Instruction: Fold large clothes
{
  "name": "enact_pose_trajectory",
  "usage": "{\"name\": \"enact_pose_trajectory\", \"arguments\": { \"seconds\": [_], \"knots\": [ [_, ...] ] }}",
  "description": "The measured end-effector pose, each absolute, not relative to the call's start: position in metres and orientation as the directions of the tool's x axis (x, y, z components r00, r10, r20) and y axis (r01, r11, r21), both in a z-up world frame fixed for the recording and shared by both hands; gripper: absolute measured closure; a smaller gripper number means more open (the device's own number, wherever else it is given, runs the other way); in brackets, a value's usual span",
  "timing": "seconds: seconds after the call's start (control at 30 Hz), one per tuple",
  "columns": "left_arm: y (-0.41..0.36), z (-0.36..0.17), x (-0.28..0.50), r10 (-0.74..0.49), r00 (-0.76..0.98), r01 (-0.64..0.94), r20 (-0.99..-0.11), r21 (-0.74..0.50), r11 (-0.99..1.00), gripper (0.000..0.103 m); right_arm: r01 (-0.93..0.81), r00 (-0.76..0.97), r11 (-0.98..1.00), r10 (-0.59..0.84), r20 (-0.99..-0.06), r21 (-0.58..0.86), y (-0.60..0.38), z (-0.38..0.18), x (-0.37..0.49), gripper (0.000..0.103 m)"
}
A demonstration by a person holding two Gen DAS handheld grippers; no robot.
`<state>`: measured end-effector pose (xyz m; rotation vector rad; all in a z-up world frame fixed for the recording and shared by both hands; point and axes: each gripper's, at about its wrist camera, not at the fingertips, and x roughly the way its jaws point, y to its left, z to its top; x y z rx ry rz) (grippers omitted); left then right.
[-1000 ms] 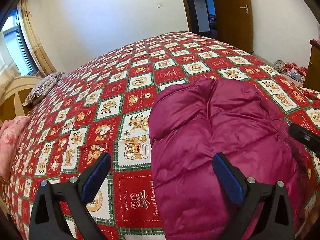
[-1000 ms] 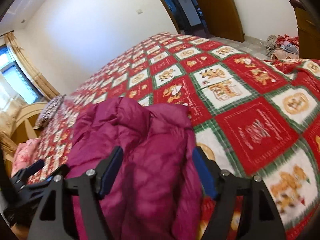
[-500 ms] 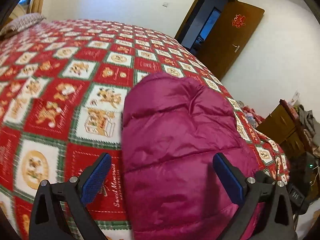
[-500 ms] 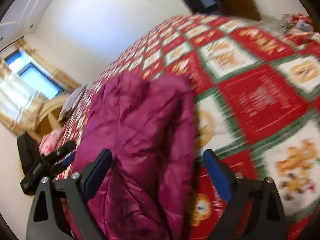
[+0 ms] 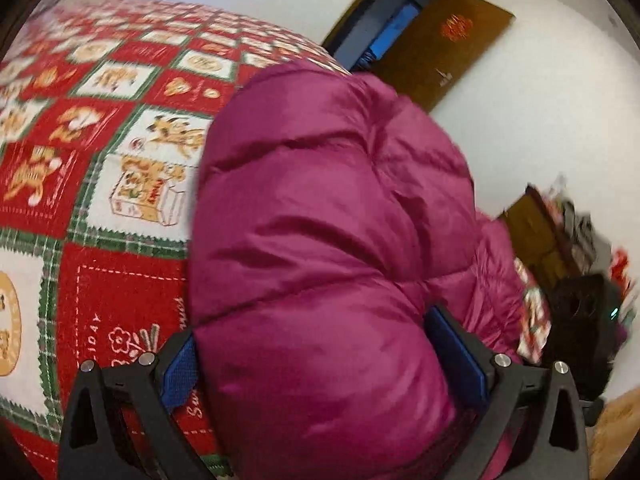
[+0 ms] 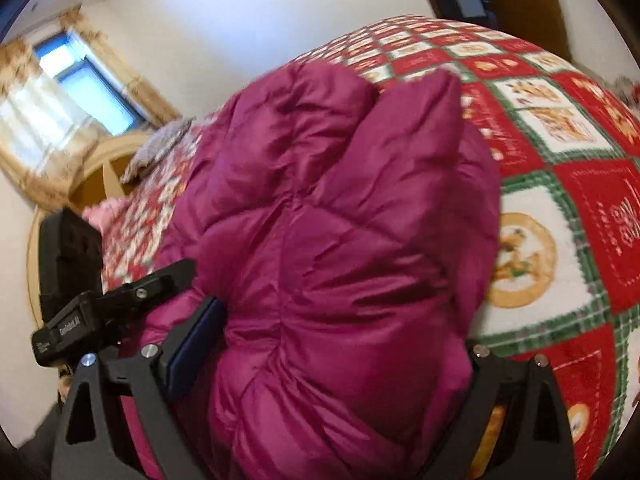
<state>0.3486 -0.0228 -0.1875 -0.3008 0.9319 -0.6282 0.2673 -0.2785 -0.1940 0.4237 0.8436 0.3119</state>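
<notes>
A magenta puffer jacket [image 5: 332, 216] lies bunched on the bed with the red, green and white patchwork quilt [image 5: 104, 184]. My left gripper [image 5: 320, 360] is open, its blue pads wide apart on either side of the jacket's near end, which bulges between them. My right gripper [image 6: 332, 356] is also open and straddles the jacket [image 6: 332, 240] at its other near end; its right pad is hidden by the fabric. The left gripper's body shows in the right wrist view [image 6: 100, 316], close beside the jacket.
The quilt [image 6: 568, 168] covers the whole bed. A brown door [image 5: 436, 48] stands open at the far side, with a wooden cabinet [image 5: 548, 236] to the right. A window with curtains [image 6: 60, 92] and a wooden headboard [image 6: 104, 164] lie to the left.
Both grippers have moved forward and down onto the jacket, so its near end now fills the gap between each pair of fingers. Both stay open.
</notes>
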Motion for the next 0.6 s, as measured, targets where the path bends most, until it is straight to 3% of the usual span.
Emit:
{"name": "enact_pose_trajectory", "arguments": {
  "seconds": [0.23,0.3,0.33,0.6],
  "knots": [
    [-0.026,-0.178,0.314,-0.622,0.439,0.419,-0.648,-0.465,0.780,0.015,-0.120,0.612,0.868,0.447,-0.653,0.482,-0.267,-0.189,0.239,0.039],
    [-0.026,-0.172,0.301,-0.625,0.439,0.421,-0.646,-0.466,0.778,0.016,-0.124,0.614,0.866,0.451,-0.648,0.485,-0.265,-0.183,0.227,0.055],
    [-0.026,-0.169,0.296,-0.629,0.437,0.424,-0.642,-0.470,0.774,0.017,-0.129,0.616,0.859,0.461,-0.639,0.496,-0.266,-0.178,0.219,0.058],
    [-0.079,-0.107,0.258,-0.751,0.386,0.566,-0.535,-0.505,0.651,0.017,-0.113,0.710,0.836,0.445,-0.545,0.537,-0.314,-0.129,0.156,0.061]
  ]
}}
